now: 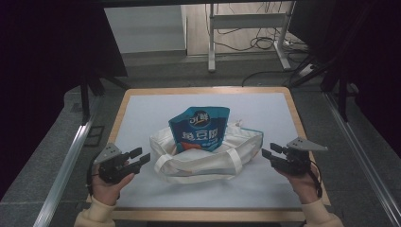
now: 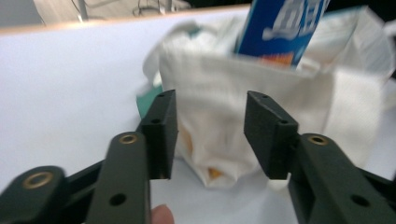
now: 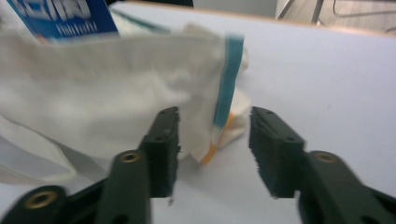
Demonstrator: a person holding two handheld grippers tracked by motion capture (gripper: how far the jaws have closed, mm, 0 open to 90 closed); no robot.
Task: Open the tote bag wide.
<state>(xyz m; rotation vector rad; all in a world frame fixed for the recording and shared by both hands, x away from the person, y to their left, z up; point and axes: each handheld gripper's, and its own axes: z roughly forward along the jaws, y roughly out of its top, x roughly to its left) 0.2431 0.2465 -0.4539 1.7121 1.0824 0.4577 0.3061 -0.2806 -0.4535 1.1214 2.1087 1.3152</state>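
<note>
**On the bench: pouch sits in the tote, both claws clear**

Mid-bench, the white tote bag (image 1: 208, 153) lies slumped on the white bench (image 1: 142, 113), and the blue snack pouch (image 1: 201, 127) stands in its mouth, top poking out. Left claw (image 1: 140, 158) hangs off the bag's left end, jaws parted, nothing between them. Right claw (image 1: 268, 152) mirrors it at the right end, released too and gripping nothing. Flanking the tote like this, both look ready to catch the fabric and handles (image 1: 198, 165).
</note>
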